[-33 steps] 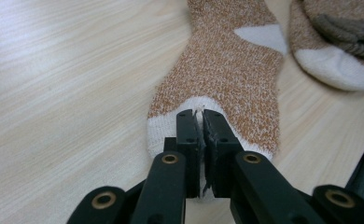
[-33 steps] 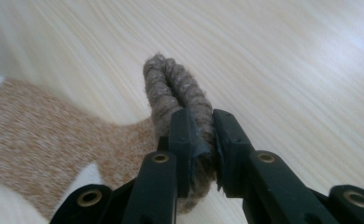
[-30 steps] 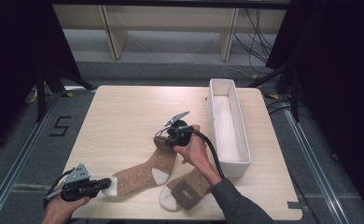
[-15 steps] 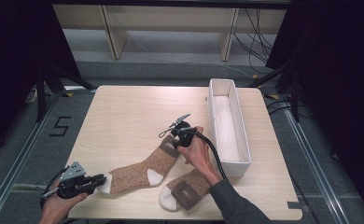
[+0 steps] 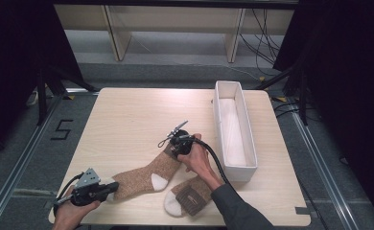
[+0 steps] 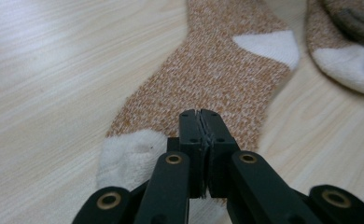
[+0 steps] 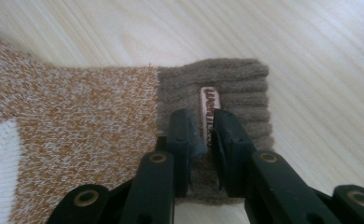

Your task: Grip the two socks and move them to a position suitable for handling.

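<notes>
High view: the brown-and-white knitted sock (image 5: 149, 175) lies at the light wooden table's (image 5: 127, 120) six o'clock, left gripper (image 5: 112, 188) clamped on its toe, right gripper (image 5: 174, 151) having just closed onto its grey cuff.

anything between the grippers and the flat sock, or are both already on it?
Nothing visible in the way. The left gripper is shut on the stretched sock near its white toe, and the right gripper pinches its grey ribbed cuff. The second sock lies apart, nearer the table's front edge.
</notes>
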The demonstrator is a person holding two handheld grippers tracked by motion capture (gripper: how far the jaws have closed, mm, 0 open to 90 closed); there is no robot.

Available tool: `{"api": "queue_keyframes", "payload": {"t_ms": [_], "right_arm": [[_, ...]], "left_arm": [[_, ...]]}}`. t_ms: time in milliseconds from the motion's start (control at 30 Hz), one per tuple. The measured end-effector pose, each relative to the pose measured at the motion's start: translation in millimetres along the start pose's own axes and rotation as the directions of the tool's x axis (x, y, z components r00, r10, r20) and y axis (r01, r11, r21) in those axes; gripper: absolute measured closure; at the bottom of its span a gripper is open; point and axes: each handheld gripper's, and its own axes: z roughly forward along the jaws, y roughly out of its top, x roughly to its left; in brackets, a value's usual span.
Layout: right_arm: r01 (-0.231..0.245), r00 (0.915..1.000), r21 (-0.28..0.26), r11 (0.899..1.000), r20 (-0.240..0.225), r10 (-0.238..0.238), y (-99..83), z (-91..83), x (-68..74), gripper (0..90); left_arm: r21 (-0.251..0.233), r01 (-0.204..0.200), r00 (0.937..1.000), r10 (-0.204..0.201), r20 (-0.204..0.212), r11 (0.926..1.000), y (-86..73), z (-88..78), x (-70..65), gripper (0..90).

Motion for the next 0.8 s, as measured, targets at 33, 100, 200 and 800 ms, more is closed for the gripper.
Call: {"api": "queue_keyframes", "payload": {"t_ms": [33, 100, 200, 800], "right_arm": [[0.000, 1.0000, 0.000, 1.000, 0.000, 0.000, 0.0, 0.0, 0.0, 78.1], [-0.002, 1.0000, 0.011, 1.000, -0.001, 0.002, -1.7, 2.6, 1.1, 79.5], [0.029, 0.9996, 0.014, 0.999, -0.005, -0.029, -5.4, 2.8, 3.5, 80.2], [0.002, 0.9976, -0.104, 0.995, -0.069, -0.009, -40.3, -47.2, 21.4, 72.6]], "left_arm": [[0.000, 0.000, 1.0000, 0.000, 0.000, 1.0000, 0.0, 0.0, 0.0, 88.3], [0.008, 0.009, 0.9999, -0.009, -0.013, 0.9999, -0.8, 1.2, 2.7, 88.5], [0.034, -0.008, 0.9997, 0.008, -0.024, 0.9994, -1.3, 1.8, 6.9, 89.2], [-0.048, 0.018, 0.9997, -0.019, -0.012, 0.9987, 11.2, 0.6, 2.0, 81.6]]}}
